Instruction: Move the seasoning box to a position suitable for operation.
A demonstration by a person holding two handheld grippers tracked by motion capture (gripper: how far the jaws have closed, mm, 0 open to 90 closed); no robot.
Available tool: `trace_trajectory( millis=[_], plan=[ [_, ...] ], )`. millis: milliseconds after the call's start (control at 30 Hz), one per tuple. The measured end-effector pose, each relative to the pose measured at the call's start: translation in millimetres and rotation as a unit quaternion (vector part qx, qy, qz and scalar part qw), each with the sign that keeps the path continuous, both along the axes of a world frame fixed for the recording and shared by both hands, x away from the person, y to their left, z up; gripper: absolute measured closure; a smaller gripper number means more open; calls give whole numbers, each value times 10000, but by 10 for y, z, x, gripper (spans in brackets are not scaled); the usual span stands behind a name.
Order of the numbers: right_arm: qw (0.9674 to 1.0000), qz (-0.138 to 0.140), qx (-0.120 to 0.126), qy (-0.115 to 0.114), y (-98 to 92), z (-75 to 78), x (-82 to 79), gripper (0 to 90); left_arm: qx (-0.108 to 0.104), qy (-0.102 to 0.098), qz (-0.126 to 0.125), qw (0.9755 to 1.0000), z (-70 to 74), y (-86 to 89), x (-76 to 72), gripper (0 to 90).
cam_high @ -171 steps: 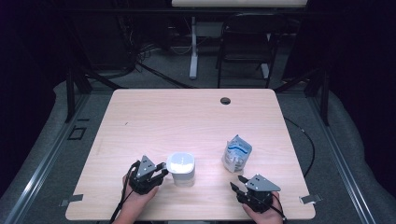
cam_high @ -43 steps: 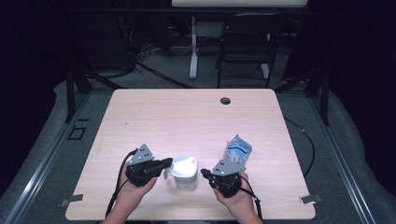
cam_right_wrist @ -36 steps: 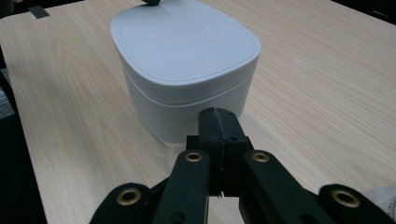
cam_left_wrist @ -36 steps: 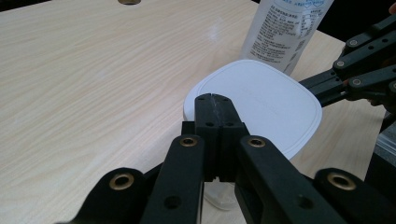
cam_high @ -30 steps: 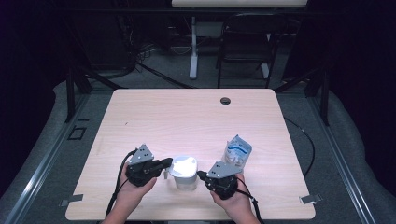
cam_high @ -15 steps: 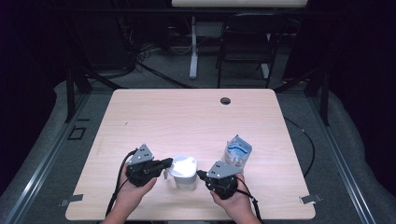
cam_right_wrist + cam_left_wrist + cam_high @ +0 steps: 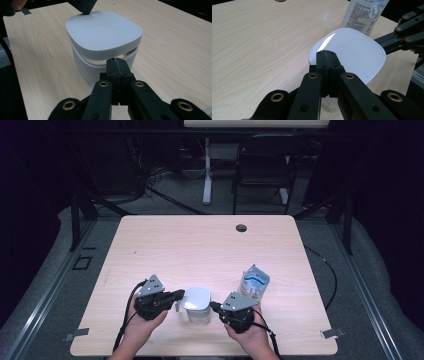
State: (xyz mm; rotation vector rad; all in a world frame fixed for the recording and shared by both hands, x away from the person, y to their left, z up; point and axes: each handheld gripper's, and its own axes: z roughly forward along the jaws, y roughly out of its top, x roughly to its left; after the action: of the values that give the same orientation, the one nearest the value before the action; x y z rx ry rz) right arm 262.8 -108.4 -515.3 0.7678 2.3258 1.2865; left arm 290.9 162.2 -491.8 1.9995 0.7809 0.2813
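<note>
A white rounded-square container [image 7: 197, 304] with a white lid [image 7: 354, 51] stands near the table's front edge. My left gripper [image 7: 178, 295] comes in from the left, jaws shut, its tips [image 7: 327, 53] resting at the lid's near edge. My right gripper [image 7: 214, 306] comes in from the right, also shut. Its tips [image 7: 117, 60] sit against the container's wall [image 7: 83, 67], just under the lid [image 7: 103, 30]. The left gripper's black tip [image 7: 83, 6] touches the lid's far rim. A gap shows between the lid and the body below it.
A white and blue pouch [image 7: 254, 282] stands upright just right of the container, behind my right gripper. The light wood table [image 7: 200, 250] has a small round black grommet [image 7: 241, 227] near its far edge. Chair and desk legs stand on the floor beyond the table.
Since the oldest frame both hands have closed in on the container, the right one shifting left from the table's front right. Over the last second nothing has moved.
</note>
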Motion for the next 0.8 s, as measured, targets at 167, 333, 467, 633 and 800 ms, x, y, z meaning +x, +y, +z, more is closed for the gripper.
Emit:
trace_trajectory(
  millis=[167,333,467,633,800],
  plan=[
    [10000,-4,14,2,0,18,6,900,12,3,6,10000,2,3,0,900],
    [10000,0,23,10,13,57,16,900,39,12,28,10000,4,14,4,900],
    [10000,5,79,54,16,74,23,900,77,7,61,10000,8,31,7,900],
    [10000,13,11,33,51,104,33,900,33,-4,134,9999,11,70,16,880],
    [10000,14,-24,37,70,131,47,900,-13,20,240,9997,21,130,34,835]
  ],
)
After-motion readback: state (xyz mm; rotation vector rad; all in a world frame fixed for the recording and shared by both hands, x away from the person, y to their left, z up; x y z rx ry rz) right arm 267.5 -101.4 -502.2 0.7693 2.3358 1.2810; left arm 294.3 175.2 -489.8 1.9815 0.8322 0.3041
